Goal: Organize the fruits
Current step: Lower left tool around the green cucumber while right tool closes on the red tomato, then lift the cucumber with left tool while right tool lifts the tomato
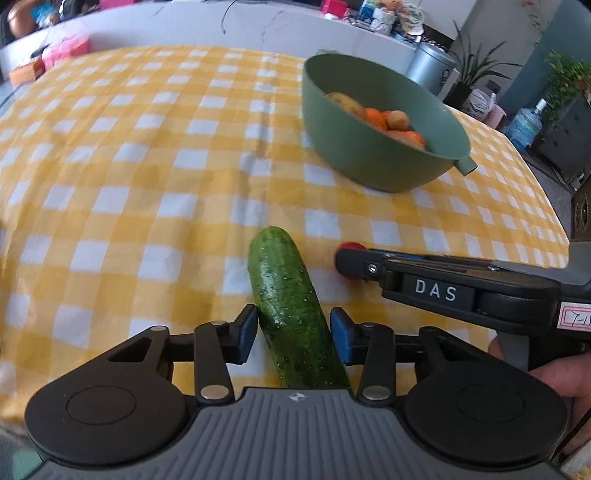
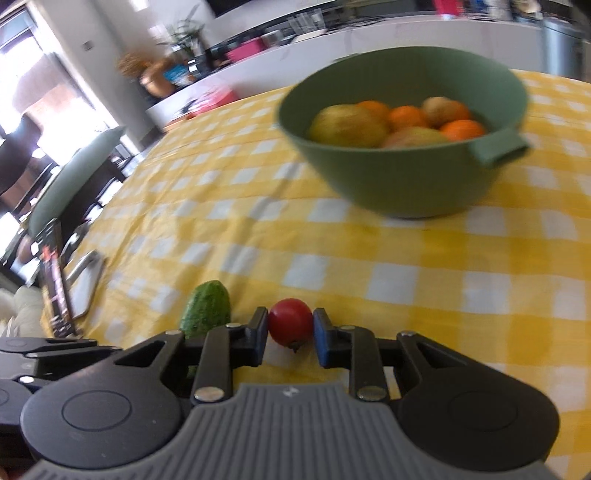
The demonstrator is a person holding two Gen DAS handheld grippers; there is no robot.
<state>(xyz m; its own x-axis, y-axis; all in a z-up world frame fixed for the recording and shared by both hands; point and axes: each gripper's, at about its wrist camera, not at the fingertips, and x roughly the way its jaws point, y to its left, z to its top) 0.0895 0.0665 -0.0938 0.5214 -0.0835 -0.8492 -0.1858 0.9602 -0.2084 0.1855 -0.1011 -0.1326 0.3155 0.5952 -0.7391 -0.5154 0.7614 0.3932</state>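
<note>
A green cucumber [image 1: 291,306] lies between the pads of my left gripper [image 1: 293,330], which is shut on it; its tip also shows in the right wrist view [image 2: 207,308]. A small red tomato [image 2: 290,322] sits between the pads of my right gripper [image 2: 290,332], which is shut on it; in the left wrist view the right gripper [image 1: 349,262] comes in from the right with the tomato [image 1: 351,247] mostly hidden. A green bowl [image 1: 369,155] holding oranges and yellowish fruit stands farther back on the table; it also shows in the right wrist view [image 2: 406,184].
The table is covered by a yellow and white checked cloth [image 1: 147,184]. A grey tray [image 2: 86,282] and a dark package [image 2: 55,291] lie at the table's left edge. A white counter [image 1: 221,29] with clutter runs behind the table.
</note>
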